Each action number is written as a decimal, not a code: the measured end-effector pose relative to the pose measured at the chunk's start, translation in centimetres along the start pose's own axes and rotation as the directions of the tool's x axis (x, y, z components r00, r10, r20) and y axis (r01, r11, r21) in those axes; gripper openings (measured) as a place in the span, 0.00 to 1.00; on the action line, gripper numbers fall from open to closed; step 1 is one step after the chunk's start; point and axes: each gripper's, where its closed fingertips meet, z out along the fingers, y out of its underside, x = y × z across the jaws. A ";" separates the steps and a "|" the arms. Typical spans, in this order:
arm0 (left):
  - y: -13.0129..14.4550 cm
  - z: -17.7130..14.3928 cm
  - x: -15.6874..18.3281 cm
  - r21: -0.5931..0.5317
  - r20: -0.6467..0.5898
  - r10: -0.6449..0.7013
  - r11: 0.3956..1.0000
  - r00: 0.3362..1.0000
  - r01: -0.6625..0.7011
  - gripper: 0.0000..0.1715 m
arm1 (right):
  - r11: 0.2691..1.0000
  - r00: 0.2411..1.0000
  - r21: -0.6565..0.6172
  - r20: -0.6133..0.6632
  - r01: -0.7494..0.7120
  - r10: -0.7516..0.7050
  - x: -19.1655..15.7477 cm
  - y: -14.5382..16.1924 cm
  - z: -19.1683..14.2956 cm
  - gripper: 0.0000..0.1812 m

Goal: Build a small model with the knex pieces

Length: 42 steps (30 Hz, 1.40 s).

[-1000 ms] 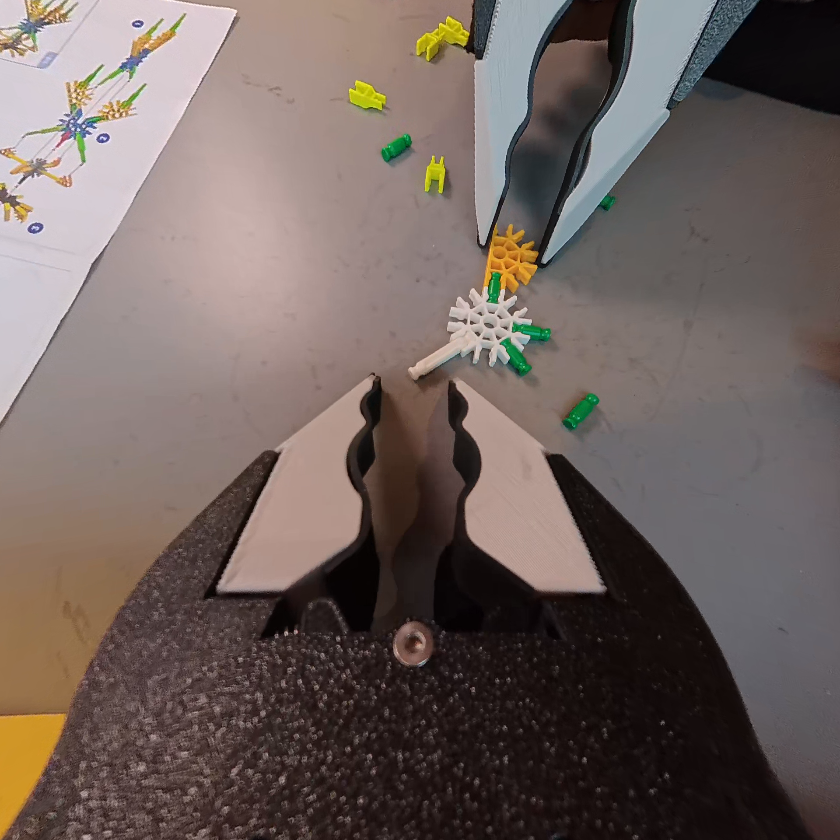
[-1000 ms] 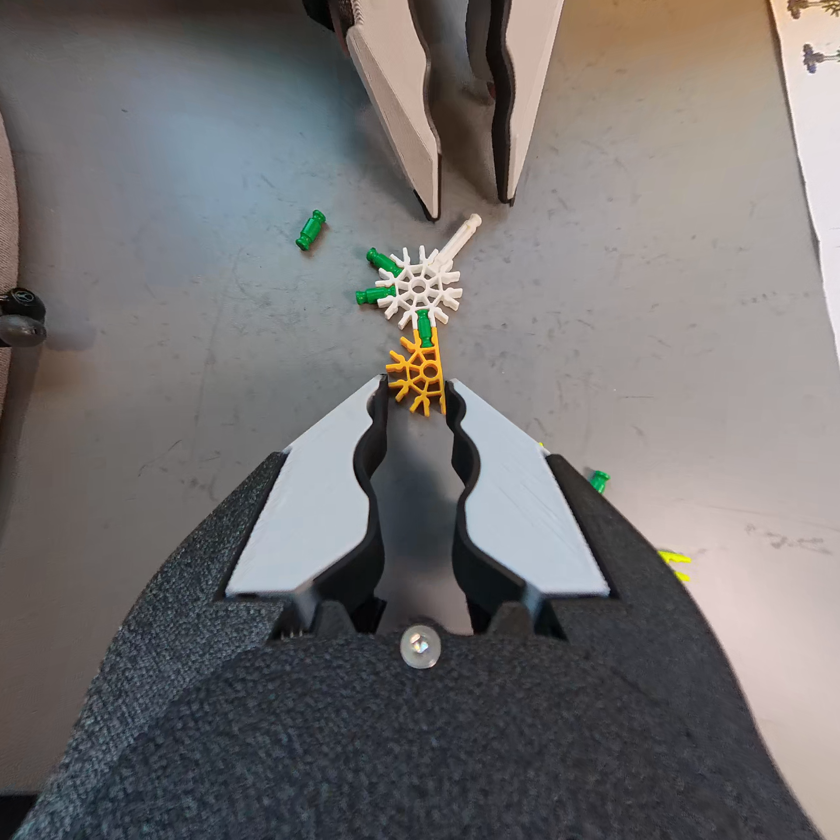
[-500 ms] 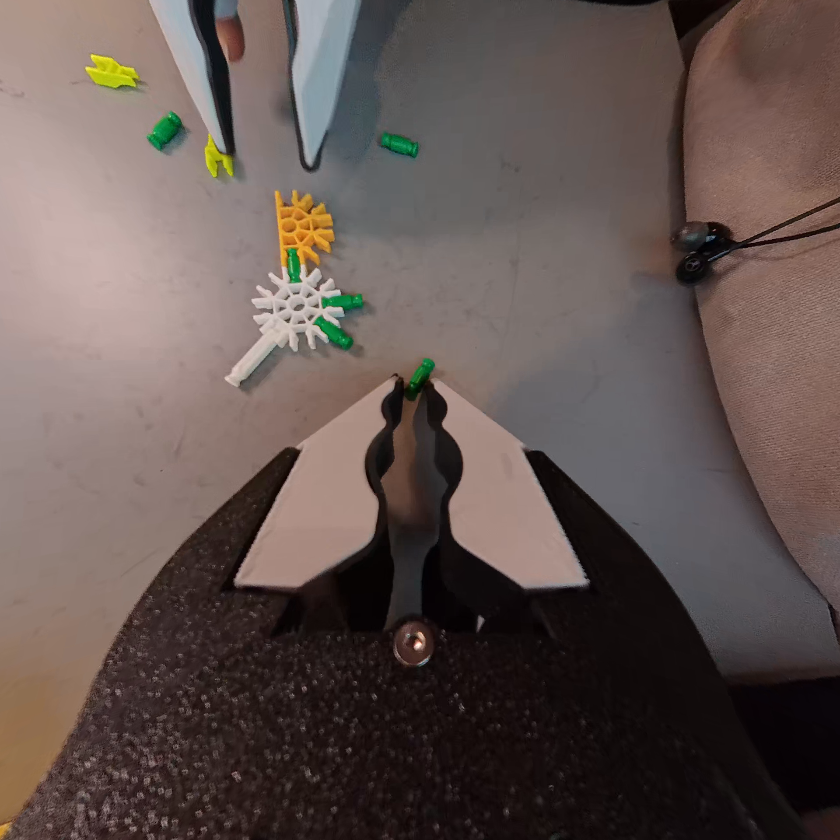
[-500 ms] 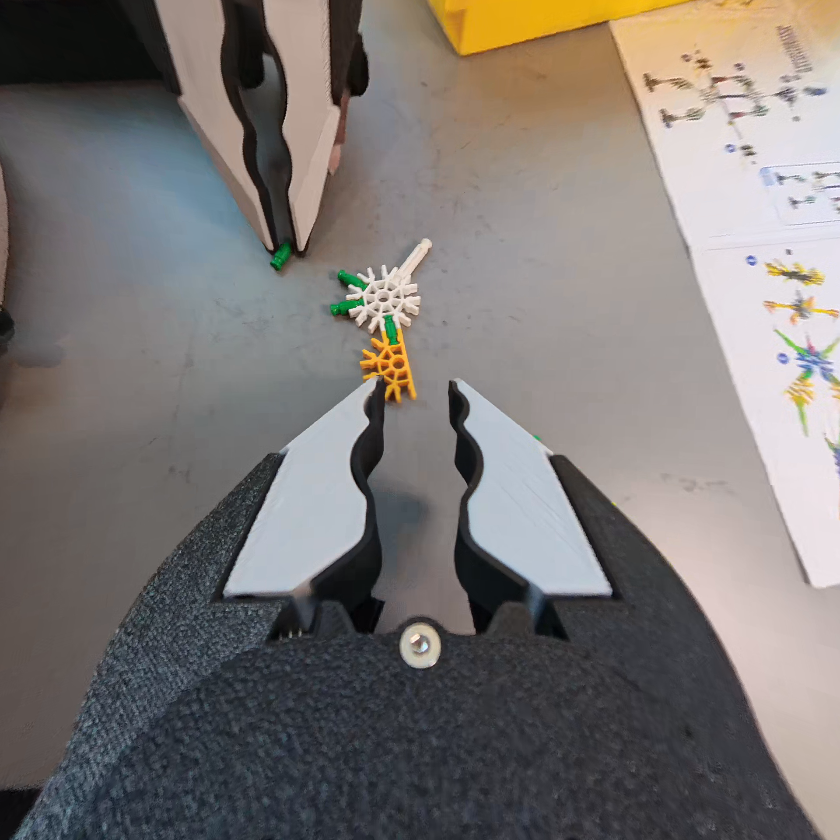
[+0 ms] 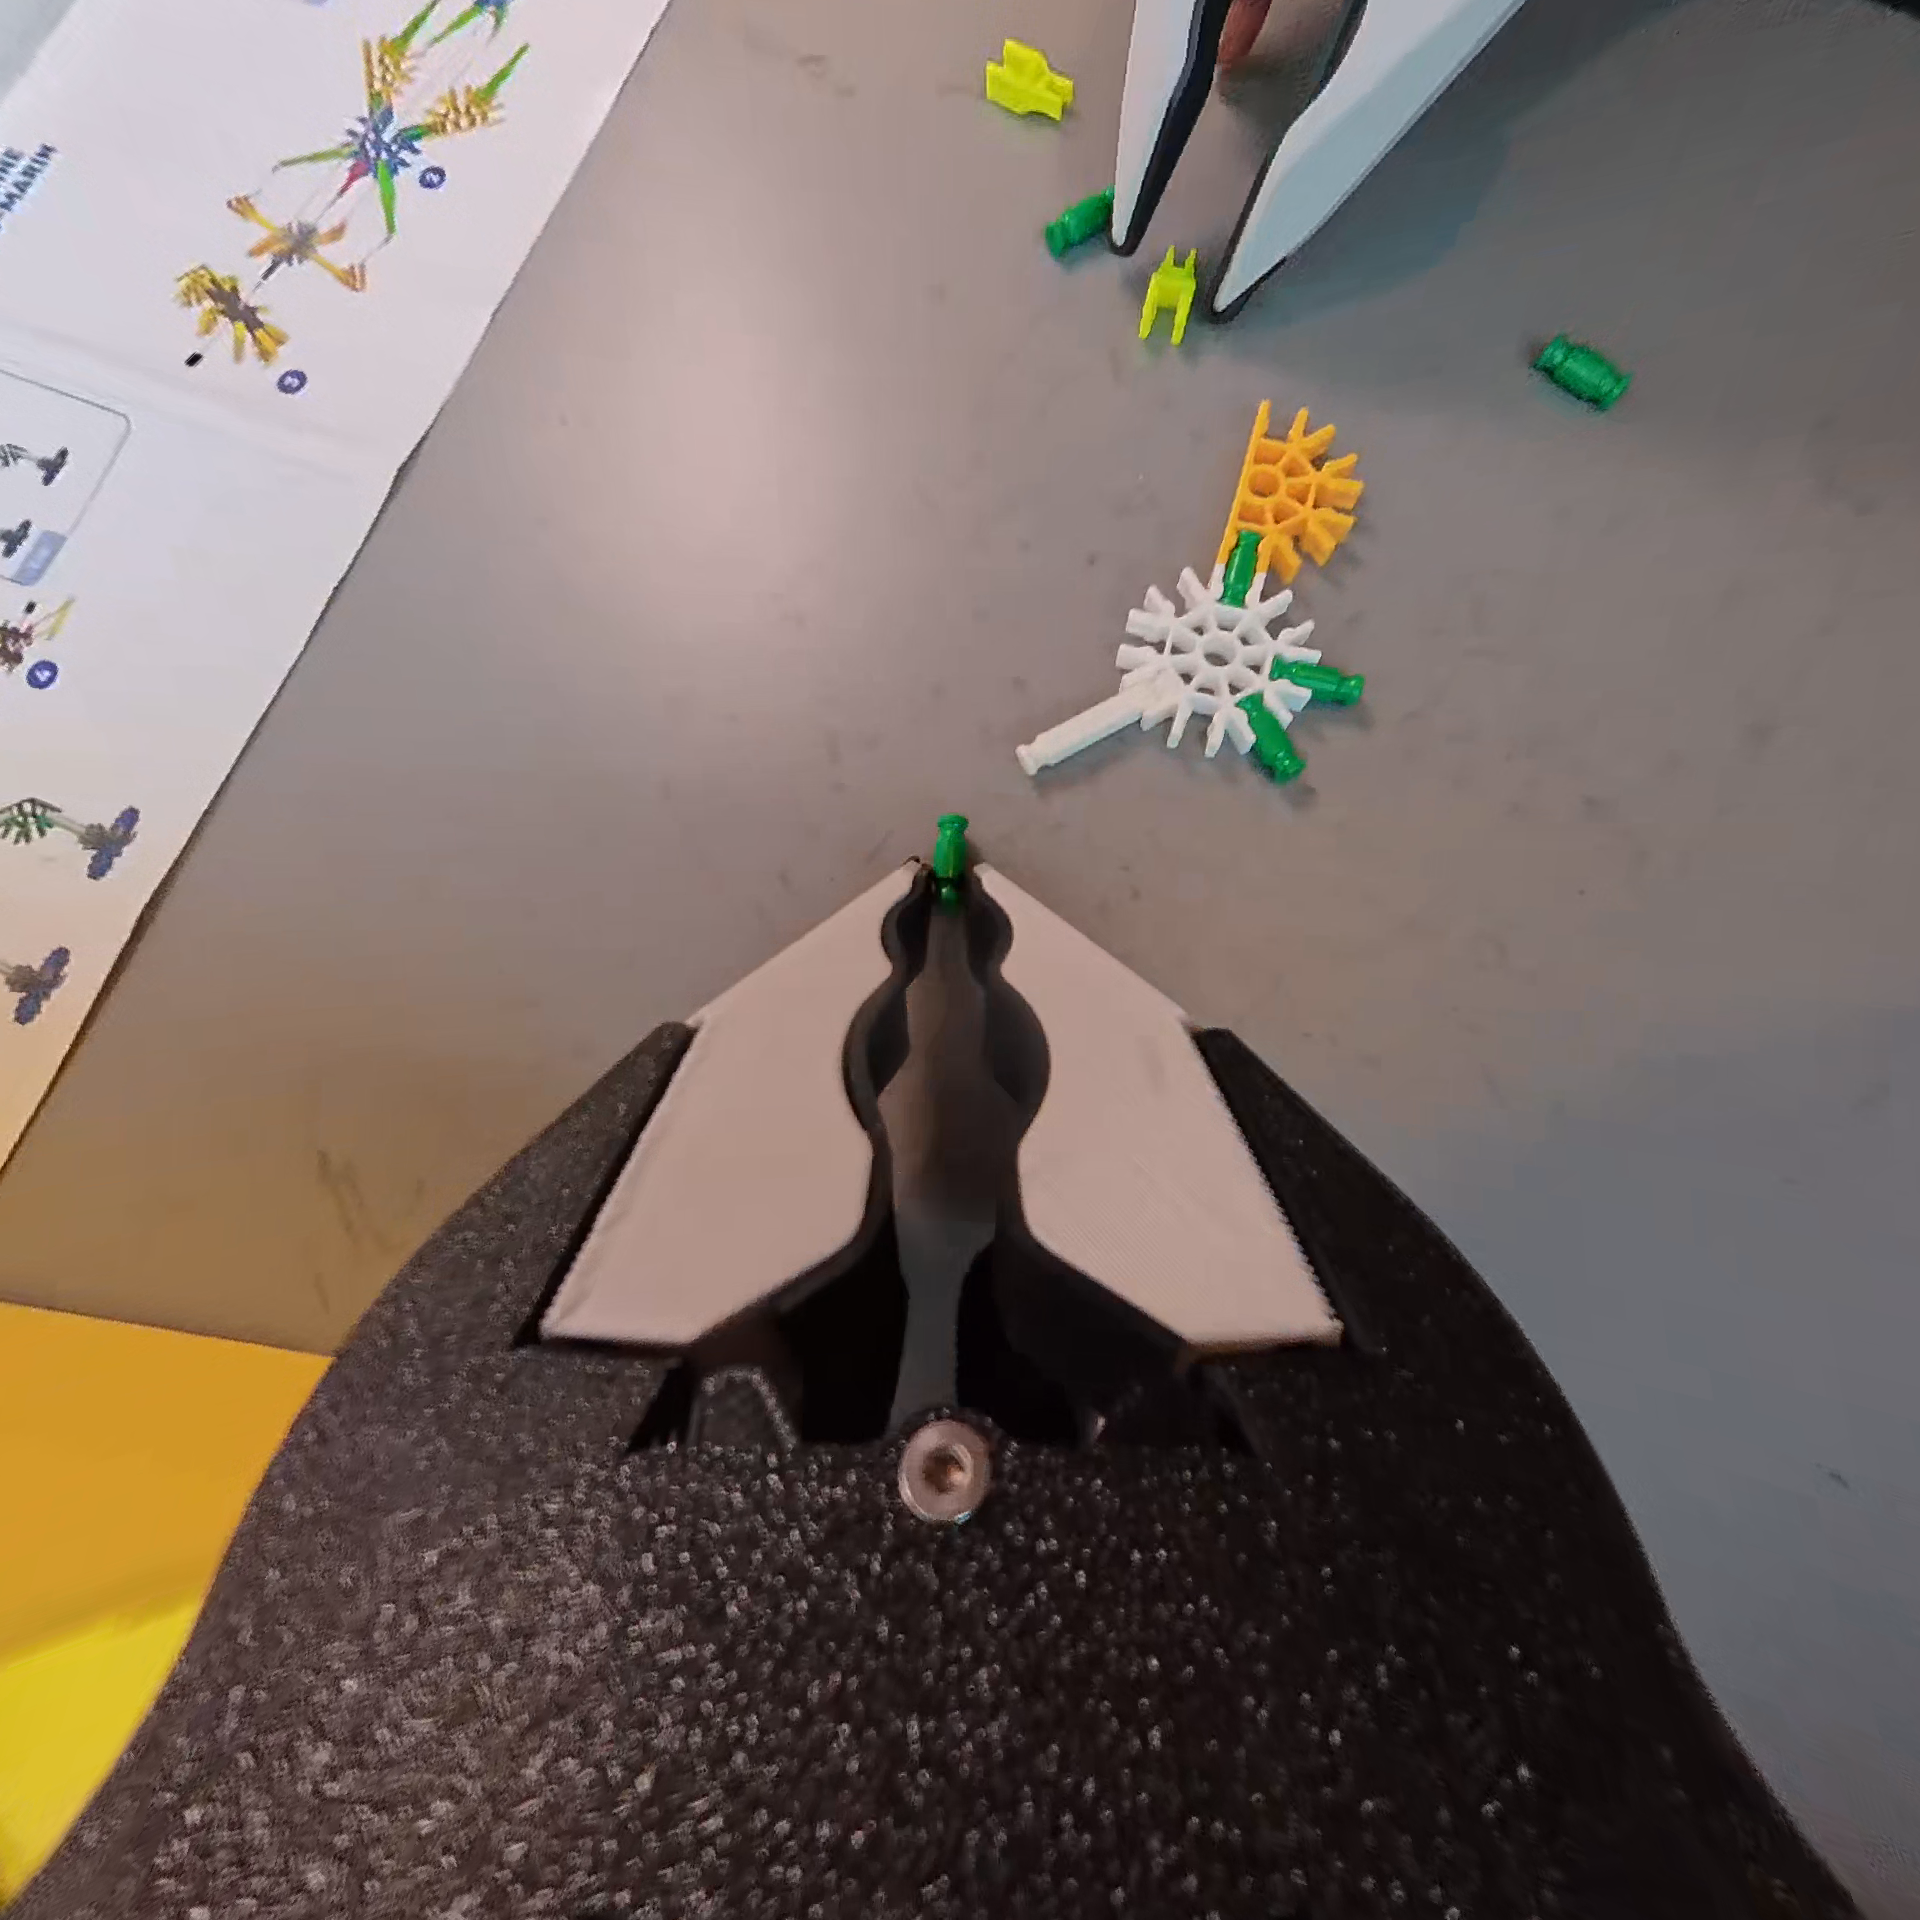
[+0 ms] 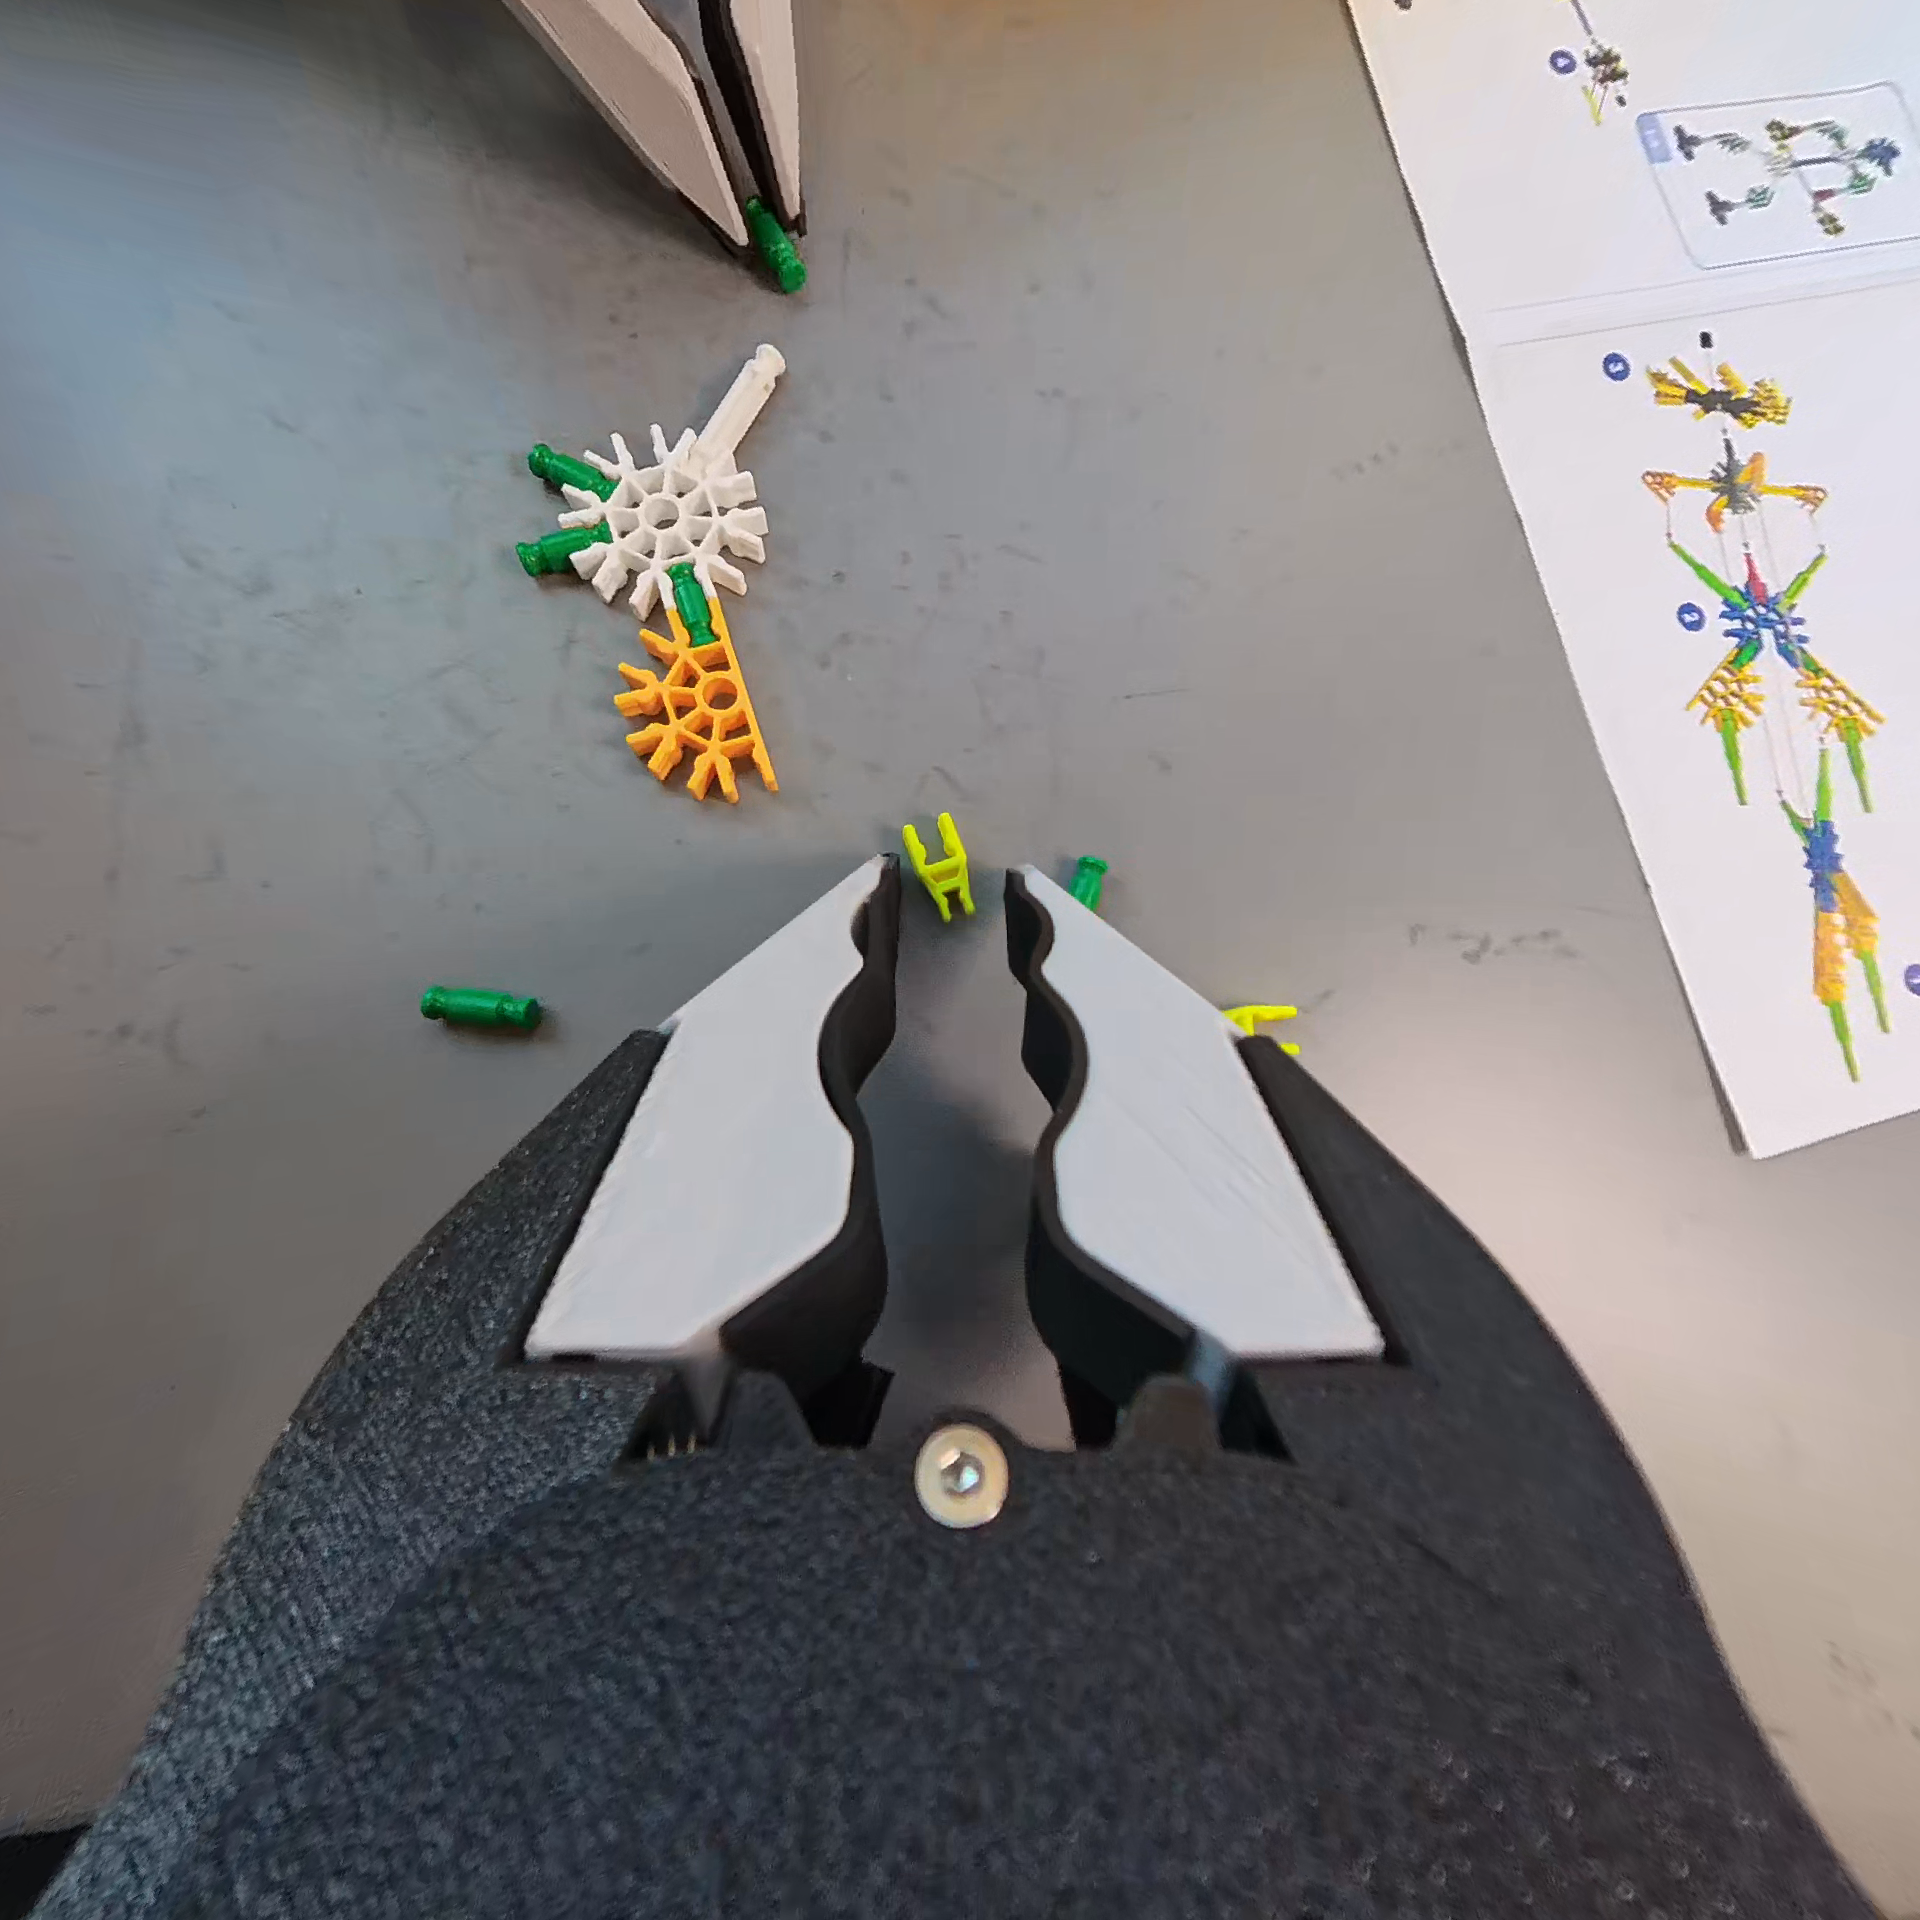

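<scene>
My left gripper (image 5: 945,878) is shut on a small green rod (image 5: 948,847) that sticks out past its tips, above the grey table. It also shows in the right wrist view (image 6: 764,223) with the rod (image 6: 777,249). A built piece lies on the table to its right: a white snowflake connector (image 5: 1216,657) with a white rod, green rods and an orange connector (image 5: 1288,488). My right gripper (image 6: 945,878) is open, its fingertips on either side of a yellow-green clip (image 6: 940,868) lying on the table. The built piece (image 6: 665,514) lies to its front left.
An instruction sheet (image 5: 208,312) lies at the left, and at the right in the right wrist view (image 6: 1714,520). Loose green rods (image 6: 480,1008) (image 6: 1086,881) and another yellow-green clip (image 6: 1262,1023) lie around my right gripper. A yellow box (image 5: 104,1455) is at bottom left. The tips of one gripper are about 15 centimeters away from the tips of the other. The left gripper is farther from the orange connector (image 5: 1288,488), some 10 centimeters, than the right, some 5 centimeters. My right wrist view (image 6: 702,711) looks at it from another angle.
My left gripper closed on the green rod and swung left with it, toward the sheet. My right gripper left the orange connector and moved to straddle the yellow-green clip.
</scene>
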 end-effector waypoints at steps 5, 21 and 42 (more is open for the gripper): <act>-0.1 0.0 -0.2 0.008 0.010 0.005 1.000 1.000 -0.005 0.15 | 1.000 0.999 -0.007 0.040 0.005 -0.005 -0.5 -0.2 0.1 0.04; -1.7 0.9 4.2 0.044 -0.124 0.113 0.993 0.986 -0.108 0.17 | 0.999 0.981 -0.006 0.188 0.046 -0.044 -6.1 -2.4 0.8 0.04; -2.0 1.5 7.4 0.038 -0.241 0.101 0.995 0.965 -0.094 0.09 | 0.998 0.992 -0.062 0.119 -0.025 0.032 -6.0 -2.4 0.3 0.04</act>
